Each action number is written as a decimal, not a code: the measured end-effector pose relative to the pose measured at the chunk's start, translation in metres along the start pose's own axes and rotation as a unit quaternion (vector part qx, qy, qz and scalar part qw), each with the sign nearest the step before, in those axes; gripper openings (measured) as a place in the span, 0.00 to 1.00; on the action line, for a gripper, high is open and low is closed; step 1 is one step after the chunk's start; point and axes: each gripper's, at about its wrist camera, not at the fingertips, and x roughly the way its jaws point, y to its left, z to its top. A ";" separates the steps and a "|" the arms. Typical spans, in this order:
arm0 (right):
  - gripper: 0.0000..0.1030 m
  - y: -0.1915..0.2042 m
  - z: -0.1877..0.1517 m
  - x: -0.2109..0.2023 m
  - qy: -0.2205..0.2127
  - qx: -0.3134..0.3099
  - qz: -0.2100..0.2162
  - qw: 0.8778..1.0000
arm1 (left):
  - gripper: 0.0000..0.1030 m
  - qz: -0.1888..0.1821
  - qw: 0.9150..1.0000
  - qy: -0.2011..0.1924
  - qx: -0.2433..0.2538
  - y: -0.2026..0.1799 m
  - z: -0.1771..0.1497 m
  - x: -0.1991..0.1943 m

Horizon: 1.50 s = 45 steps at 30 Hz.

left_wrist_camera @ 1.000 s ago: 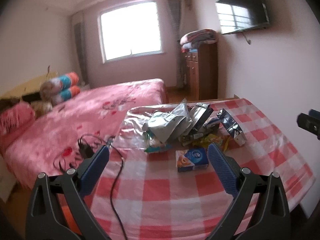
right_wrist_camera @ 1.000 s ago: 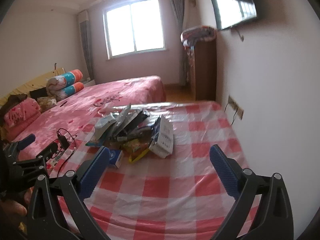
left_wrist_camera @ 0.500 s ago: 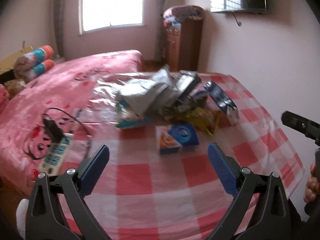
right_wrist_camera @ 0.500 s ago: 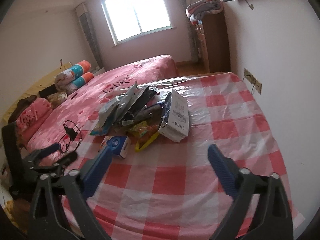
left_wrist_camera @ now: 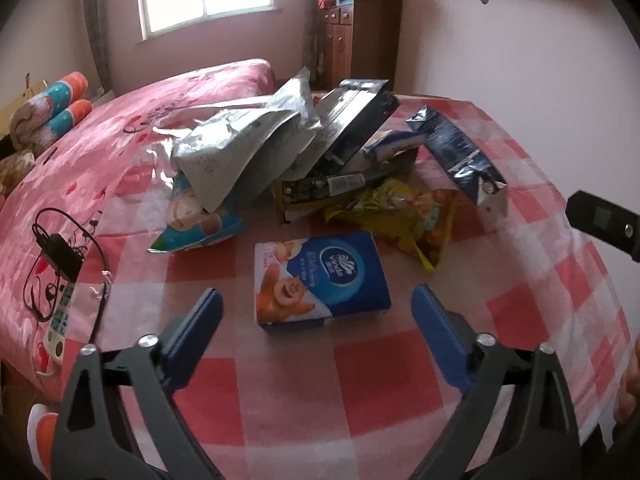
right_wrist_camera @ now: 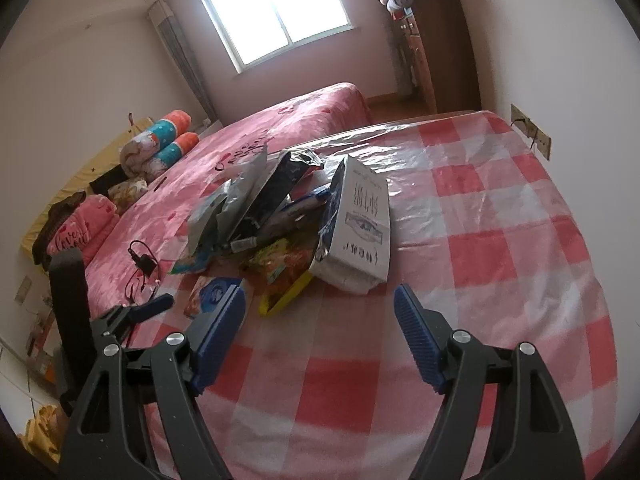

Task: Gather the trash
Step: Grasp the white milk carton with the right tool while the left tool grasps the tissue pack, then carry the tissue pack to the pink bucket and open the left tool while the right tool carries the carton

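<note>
On the checked tabletop (left_wrist_camera: 400,392), a soft, light tissue pack (left_wrist_camera: 320,276) is best pinched across its short sides; both tools (left_wrist_camera: 316,316) (right_wrist_camera: 320,312), narrowing, are seen apart, empty.

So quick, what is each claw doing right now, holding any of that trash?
Left claw: open, just been closing, holding nothing; blue tissue pack lies ahead, untouched.
Right claw: open, just been closing, empty.

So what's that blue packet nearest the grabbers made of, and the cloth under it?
The blue packet looks like soft printed plastic film, probably a tissue pack: glossy, with rounded, slightly puffy edges. The checked table cover seems to be cloth or vinyl under a clear plastic sheet; shiny wrinkled glare shows at its far end. Which of the two I can't tell.
</note>
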 end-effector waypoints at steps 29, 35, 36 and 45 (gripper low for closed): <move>0.67 -0.052 0.038 0.094 0.074 0.157 0.067 0.983 | 0.71 -0.025 0.998 -0.001 -0.061 0.012 0.003 0.012; 0.65 -0.052 0.034 0.090 0.066 0.156 0.063 0.983 | 0.71 -0.026 0.997 -0.015 -0.067 0.016 0.005 0.000; 0.64 -0.052 0.033 0.089 0.065 0.158 0.064 0.983 | 0.71 -0.026 0.997 -0.017 -0.067 0.017 0.006 -0.001; 0.64 -0.049 0.019 0.075 0.053 0.157 0.073 0.983 | 0.71 -0.027 0.997 -0.029 -0.072 0.021 0.003 -0.018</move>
